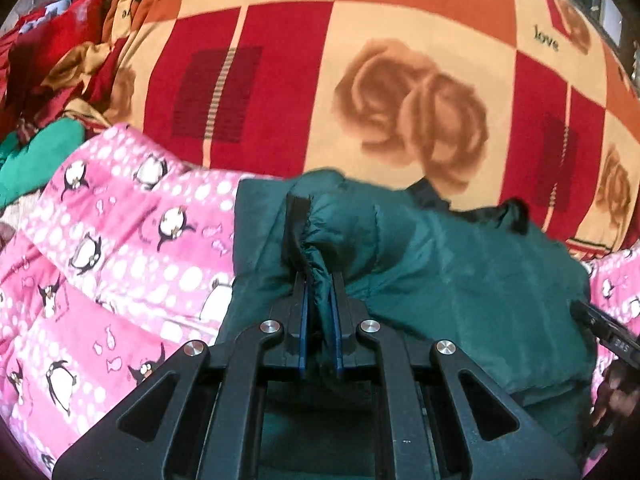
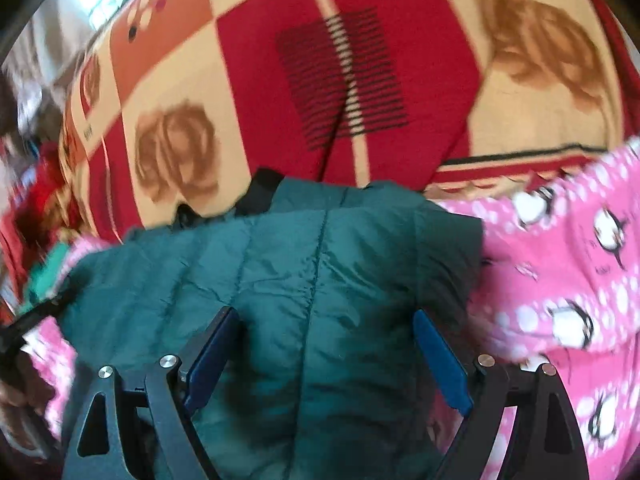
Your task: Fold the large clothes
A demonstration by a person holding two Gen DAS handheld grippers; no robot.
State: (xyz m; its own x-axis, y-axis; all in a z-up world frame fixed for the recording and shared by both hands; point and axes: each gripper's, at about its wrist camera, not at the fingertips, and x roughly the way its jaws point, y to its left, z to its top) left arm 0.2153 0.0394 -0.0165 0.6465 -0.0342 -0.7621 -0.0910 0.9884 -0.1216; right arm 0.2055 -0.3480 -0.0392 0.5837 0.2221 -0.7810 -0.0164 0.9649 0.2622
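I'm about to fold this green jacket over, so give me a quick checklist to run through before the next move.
1. Left claw shut on the green jacket's cuff: ok.
2. Right claw has a grip: not ok, open over the jacket.
3. Jacket lies on the pink penguin blanket: ok.
4. Far side of the jacket flat: cannot tell, hidden.
5. Right view sharp enough to aim: not ok, blurred.

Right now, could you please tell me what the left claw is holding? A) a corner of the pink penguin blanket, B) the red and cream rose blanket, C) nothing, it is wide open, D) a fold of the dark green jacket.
D: the left claw is shut on a bunched fold of the dark green jacket, which lies on the pink penguin blanket.
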